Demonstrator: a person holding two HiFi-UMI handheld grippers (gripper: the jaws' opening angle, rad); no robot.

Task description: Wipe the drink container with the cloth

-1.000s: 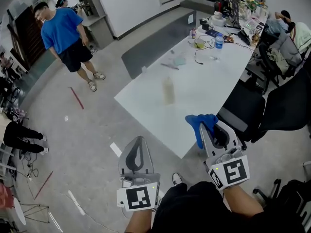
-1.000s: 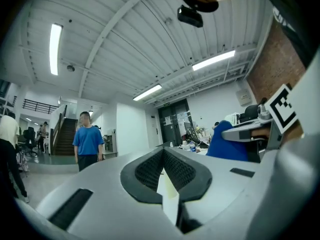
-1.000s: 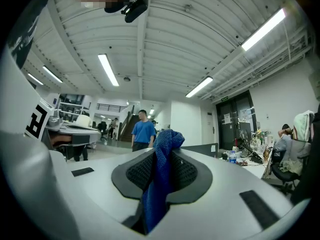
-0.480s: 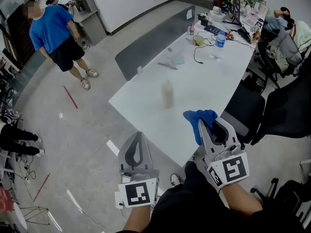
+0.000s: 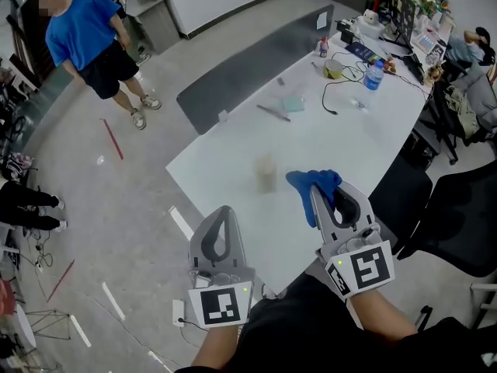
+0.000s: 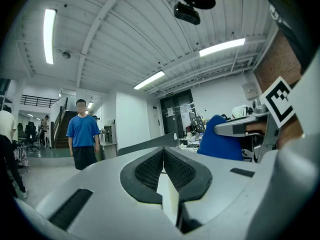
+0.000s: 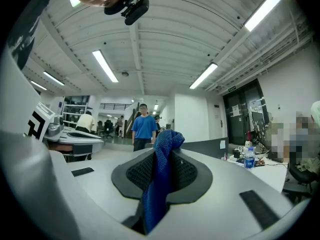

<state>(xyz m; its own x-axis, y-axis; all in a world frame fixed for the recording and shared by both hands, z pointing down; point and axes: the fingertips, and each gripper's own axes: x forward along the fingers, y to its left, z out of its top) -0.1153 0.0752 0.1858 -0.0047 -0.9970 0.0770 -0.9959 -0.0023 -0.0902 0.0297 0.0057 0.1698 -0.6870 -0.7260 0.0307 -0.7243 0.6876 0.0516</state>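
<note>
Big white table (image 5: 349,134) fills the middle of the head view, its near corner right in front of both tools. A person in a blue shirt (image 5: 81,33) stands out on the grey floor, well apart from the table. A black chair (image 5: 458,224) sits by the table's right side. Down low, the left gripper (image 5: 223,214) hangs at the table's near edge, jaws pressed together with nothing between them. The right gripper (image 5: 314,195) is over that same edge, jaws clamped on the blue cloth (image 5: 309,182), which bunches above the tips and hangs down between the pads. The drink container (image 5: 266,174), pale and upright, stands on the table just left of the cloth, touching neither tool. At the far end, a small water bottle (image 5: 374,74) stands among desk clutter.
</note>
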